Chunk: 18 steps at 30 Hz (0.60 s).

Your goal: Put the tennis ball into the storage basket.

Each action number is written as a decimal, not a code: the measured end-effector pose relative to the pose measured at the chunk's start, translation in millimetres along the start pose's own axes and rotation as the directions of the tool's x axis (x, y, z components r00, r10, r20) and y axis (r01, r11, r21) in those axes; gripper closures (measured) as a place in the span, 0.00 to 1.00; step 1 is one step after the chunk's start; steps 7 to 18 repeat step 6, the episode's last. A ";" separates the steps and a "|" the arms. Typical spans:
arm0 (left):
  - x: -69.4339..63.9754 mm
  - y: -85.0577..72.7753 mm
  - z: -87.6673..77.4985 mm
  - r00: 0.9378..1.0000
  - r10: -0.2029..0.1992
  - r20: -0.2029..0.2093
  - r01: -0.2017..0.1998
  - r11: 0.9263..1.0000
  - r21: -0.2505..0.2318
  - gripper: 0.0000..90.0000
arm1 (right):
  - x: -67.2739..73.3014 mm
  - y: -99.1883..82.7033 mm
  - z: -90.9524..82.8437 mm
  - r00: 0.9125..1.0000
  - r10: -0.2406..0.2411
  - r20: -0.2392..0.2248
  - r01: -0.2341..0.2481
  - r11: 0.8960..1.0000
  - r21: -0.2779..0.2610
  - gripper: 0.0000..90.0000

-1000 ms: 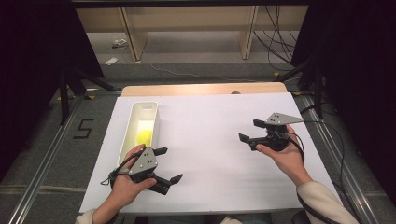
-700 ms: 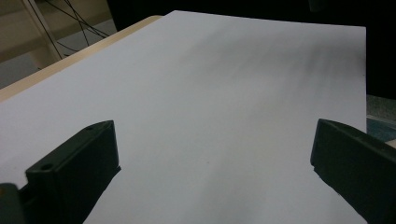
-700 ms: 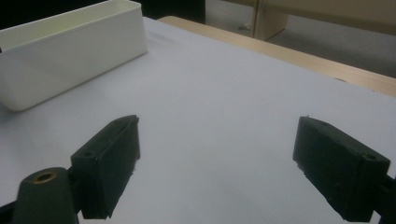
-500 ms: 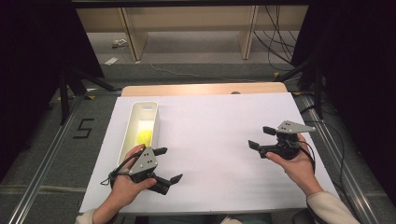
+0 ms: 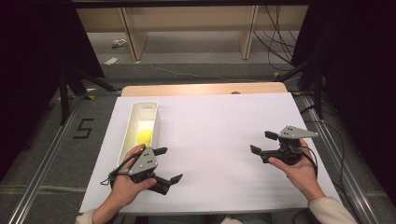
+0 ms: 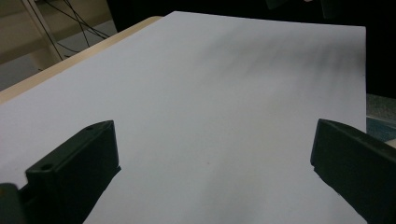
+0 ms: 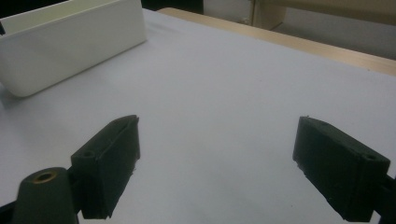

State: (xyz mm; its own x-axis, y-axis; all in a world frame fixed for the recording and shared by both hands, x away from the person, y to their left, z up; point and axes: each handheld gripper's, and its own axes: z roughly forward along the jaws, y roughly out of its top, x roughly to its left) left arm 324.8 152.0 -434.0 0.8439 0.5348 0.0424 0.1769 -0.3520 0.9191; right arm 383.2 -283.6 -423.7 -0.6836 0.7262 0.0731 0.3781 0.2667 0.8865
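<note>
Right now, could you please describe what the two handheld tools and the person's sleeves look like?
Each tool, left and right, is black with two blocky jaws and a grey three-cornered plate on top, dotted with small holes. A black cable loops from the left one, and another trails from the right. The person's sleeves are light, cream-coloured.

A tray (image 5: 142,108) lies lengthwise on the left part of the tabletop (image 5: 219,126), with a ball (image 5: 144,137) inside it toward its near end. The left tongs (image 5: 168,164) sit just before the tray's near end; the right tongs (image 5: 263,142) are well apart, near the right edge.
</note>
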 end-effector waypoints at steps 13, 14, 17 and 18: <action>-0.4 0.8 -0.1 1.000 0.004 0.001 -0.004 1.000 -0.001 0.01 | 1.8 -1.2 0.4 1.000 -0.010 -0.009 0.010 1.000 0.000 0.17; -0.4 0.8 -0.1 1.000 0.004 0.001 -0.004 1.000 -0.001 0.01 | 1.8 -1.2 0.4 1.000 -0.010 -0.009 0.010 1.000 0.000 0.17; -0.4 0.8 -0.1 1.000 0.004 0.001 -0.004 1.000 -0.001 0.01 | 1.8 -1.2 0.4 1.000 -0.010 -0.009 0.010 1.000 0.000 0.17; -0.4 0.8 -0.1 1.000 0.004 0.001 -0.004 1.000 -0.001 0.01 | 1.8 -1.2 0.4 1.000 -0.010 -0.009 0.010 1.000 0.000 0.17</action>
